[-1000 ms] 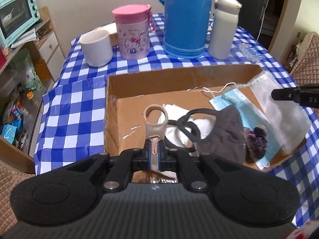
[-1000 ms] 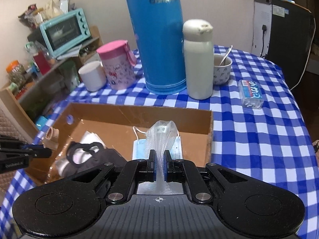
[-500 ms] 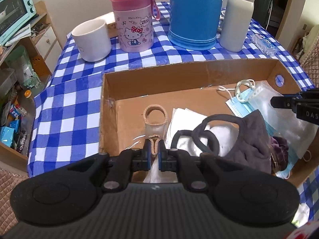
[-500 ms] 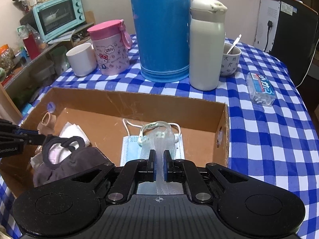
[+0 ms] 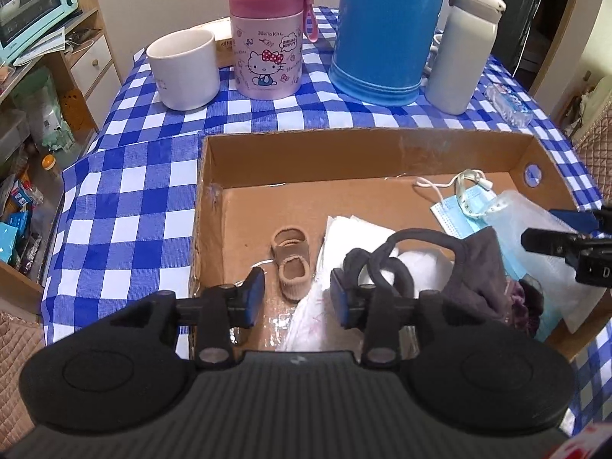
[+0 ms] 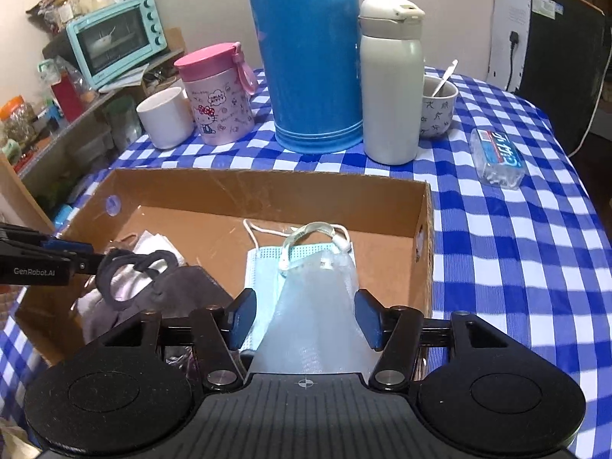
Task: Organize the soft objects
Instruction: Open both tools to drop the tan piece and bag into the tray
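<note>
A cardboard box [image 5: 363, 153] on the checked tablecloth holds the soft things. A small tan sock [image 5: 290, 264] lies on the box floor between the pads of my left gripper [image 5: 297, 300]; its jaws are opening and neither pad touches the sock. Beside the sock lie white tissue [image 5: 355, 229], a dark grey mask with black straps [image 5: 474, 267] and a blue surgical mask [image 5: 451, 212]. My right gripper [image 6: 306, 317] is opening too. A clear plastic pouch [image 6: 317, 306] rests between its pads, untouched, on the blue mask [image 6: 267, 267].
Behind the box stand a white mug [image 5: 183, 70], a pink Hello Kitty cup [image 5: 267, 46], a tall blue thermos [image 6: 306, 57], a white bottle [image 6: 392, 88] and a cup with a spoon [image 6: 438, 107]. A plastic swab pack [image 6: 499, 157] lies right. Shelves with a toaster oven [image 6: 114, 38] flank the left.
Both grippers, shut a second ago on the sock and on the plastic pouch, have let go; their jaws stand apart and both items lie in the box.
</note>
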`<state>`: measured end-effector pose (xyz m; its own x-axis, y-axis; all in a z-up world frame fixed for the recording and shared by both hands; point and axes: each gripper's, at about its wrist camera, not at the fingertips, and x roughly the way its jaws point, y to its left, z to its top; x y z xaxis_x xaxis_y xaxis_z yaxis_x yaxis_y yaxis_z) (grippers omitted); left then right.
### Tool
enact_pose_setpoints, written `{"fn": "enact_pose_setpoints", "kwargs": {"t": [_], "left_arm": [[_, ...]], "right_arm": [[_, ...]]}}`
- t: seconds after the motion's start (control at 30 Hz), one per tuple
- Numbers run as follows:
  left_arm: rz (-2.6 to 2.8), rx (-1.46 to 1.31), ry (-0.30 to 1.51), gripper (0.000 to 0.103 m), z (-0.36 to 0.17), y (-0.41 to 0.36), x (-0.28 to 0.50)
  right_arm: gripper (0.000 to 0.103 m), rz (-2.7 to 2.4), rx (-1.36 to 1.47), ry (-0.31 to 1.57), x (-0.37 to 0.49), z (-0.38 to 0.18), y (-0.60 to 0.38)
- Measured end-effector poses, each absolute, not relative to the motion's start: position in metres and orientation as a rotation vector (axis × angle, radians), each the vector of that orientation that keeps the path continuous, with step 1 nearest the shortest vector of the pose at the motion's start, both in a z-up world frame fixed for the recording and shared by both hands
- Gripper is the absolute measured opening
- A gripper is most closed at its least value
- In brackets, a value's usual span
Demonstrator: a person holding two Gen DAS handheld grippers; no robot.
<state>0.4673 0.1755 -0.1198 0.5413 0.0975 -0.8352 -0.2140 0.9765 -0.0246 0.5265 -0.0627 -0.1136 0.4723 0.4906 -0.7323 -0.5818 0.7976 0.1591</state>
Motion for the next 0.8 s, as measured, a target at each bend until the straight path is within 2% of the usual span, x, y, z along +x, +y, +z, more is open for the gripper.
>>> {"fn": "enact_pose_setpoints", "kwargs": {"t": [0.3,0.43,0.53,0.63,0.8], "left_arm": [[0.192,-0.143,0.946,0.038,-0.099,0.167,0.448],[0.193,-0.147,0.919,0.038,-0.086,0.164,0.439],[0.193,-0.153,0.908,0.039,-0.080,0.161,0.432],[0.196,-0.152,0.909,0.039,-0.079,0.159,0.425],[0.193,-0.162,0.909,0.039,-0.077,0.157,0.411]], "right_arm": [[0.061,0.653,-0.064,0.823,0.510,-0.099,-0.075],[0.072,0.668,-0.016,0.798,0.507,-0.088,-0.083],[0.081,0.679,-0.084,0.843,0.505,-0.089,-0.080],[0.083,0.706,-0.130,0.888,0.498,-0.095,-0.081],[0.083,0.739,-0.040,0.884,0.483,-0.093,-0.103]]}}
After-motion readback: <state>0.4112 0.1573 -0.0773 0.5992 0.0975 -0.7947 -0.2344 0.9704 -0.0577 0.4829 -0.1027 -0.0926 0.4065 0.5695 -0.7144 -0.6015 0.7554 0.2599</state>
